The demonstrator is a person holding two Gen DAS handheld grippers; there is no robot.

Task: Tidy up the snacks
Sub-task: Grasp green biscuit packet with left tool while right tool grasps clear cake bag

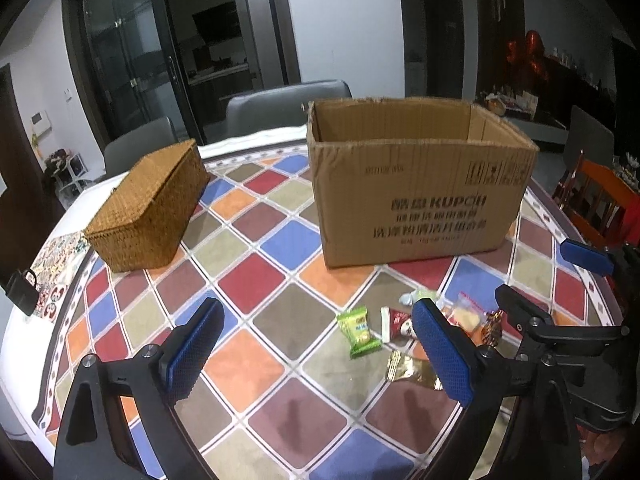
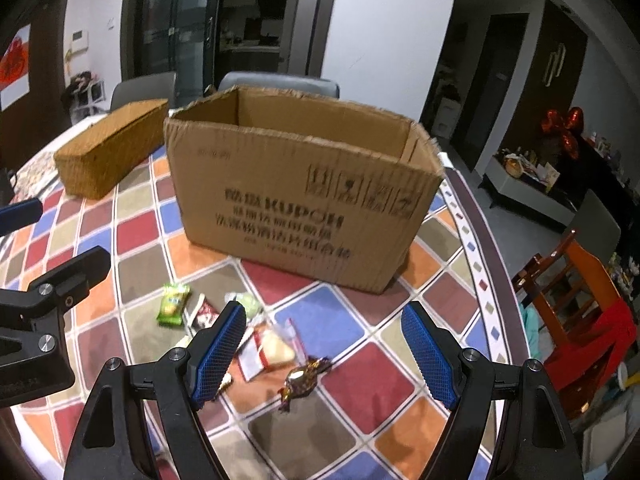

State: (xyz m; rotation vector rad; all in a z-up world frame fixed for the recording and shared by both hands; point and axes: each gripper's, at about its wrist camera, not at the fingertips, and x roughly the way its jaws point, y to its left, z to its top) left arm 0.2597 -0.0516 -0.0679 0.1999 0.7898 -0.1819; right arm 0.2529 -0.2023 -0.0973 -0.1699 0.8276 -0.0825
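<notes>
Table: round table [image 1: 280,240] under a cloth of coloured diamond tiles; everything named below lies on it.
Cardboard box: open-topped box [image 2: 304,208] standing upright toward the far edge of the table, printed side facing the cameras; its inside cannot be seen from here.
Wicker basket: lidded woven basket [image 1: 148,208] near the far left edge, well apart from the box, lid on.
Snacks: a small cluster on the cloth in front of the box, nearer the near edge, none in the box or basket as far as can be seen.
Green packet: [image 2: 173,305] at the left of the cluster, lying flat.
Red and white packet: [image 2: 205,314] just beside the green one.
Clear bag: see-through bag [image 2: 276,346] with a pale piece inside, in the middle of the cluster.
Wrapped sweet: brown and gold twist-wrapped sweet [image 2: 302,378], nearest the near edge, lying between the right gripper's fingers but not touched.
Gold wrapper: [image 1: 412,370] beside the left gripper's right finger.
Left gripper: [image 1: 320,356] jaws wide apart, nothing between the pads, above bare cloth left of the snacks.
Right gripper: [image 2: 324,356] jaws wide apart, holding nothing, above the snacks.
</notes>
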